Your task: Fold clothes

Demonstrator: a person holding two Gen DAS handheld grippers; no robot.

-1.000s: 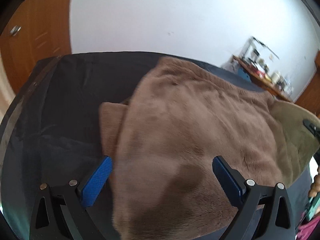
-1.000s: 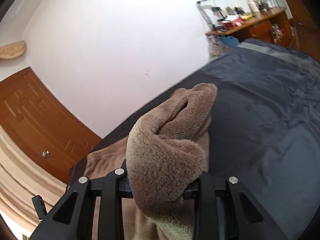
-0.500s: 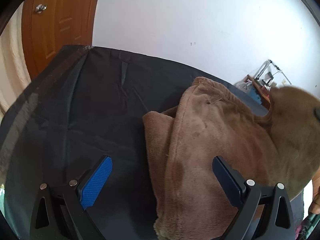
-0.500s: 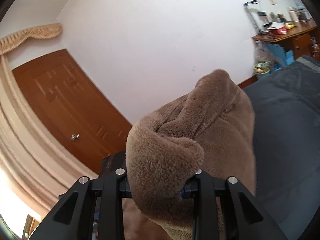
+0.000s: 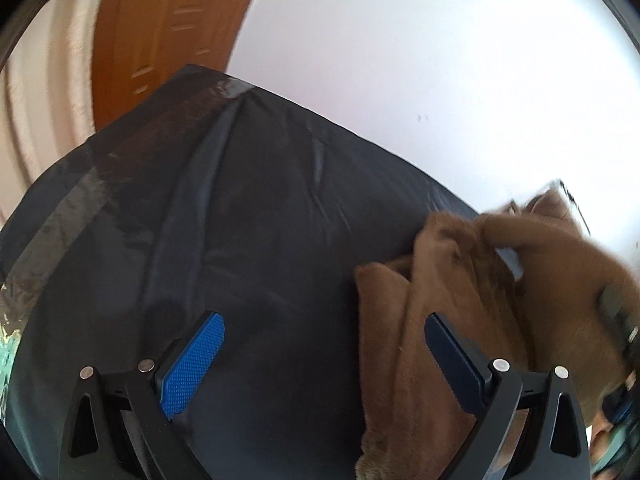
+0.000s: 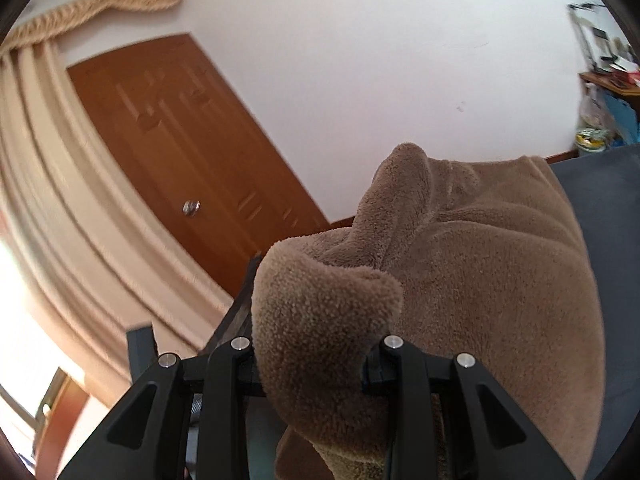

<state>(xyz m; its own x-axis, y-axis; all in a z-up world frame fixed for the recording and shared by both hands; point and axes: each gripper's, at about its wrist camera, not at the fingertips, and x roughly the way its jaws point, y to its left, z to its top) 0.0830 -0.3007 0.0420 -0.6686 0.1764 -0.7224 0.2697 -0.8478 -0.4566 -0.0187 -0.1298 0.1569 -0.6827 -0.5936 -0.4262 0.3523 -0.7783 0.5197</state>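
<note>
The right gripper [image 6: 316,364] is clenching a bunched edge of the brown fleece [image 5: 460,320], lying partly folded on the dark bed's [image 5: 260,220] right; the left gripper [image 5: 320,364] is hovering, jaws released. Folding is looking midway, unfinished.

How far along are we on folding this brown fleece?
Done: one folded edge of the brown fleece garment already lies on the dark sheet. In hand: the right gripper is clamped on a bunched corner, lifted. The left gripper is open, holding nothing. Left: laying that flap down and finishing.
</note>
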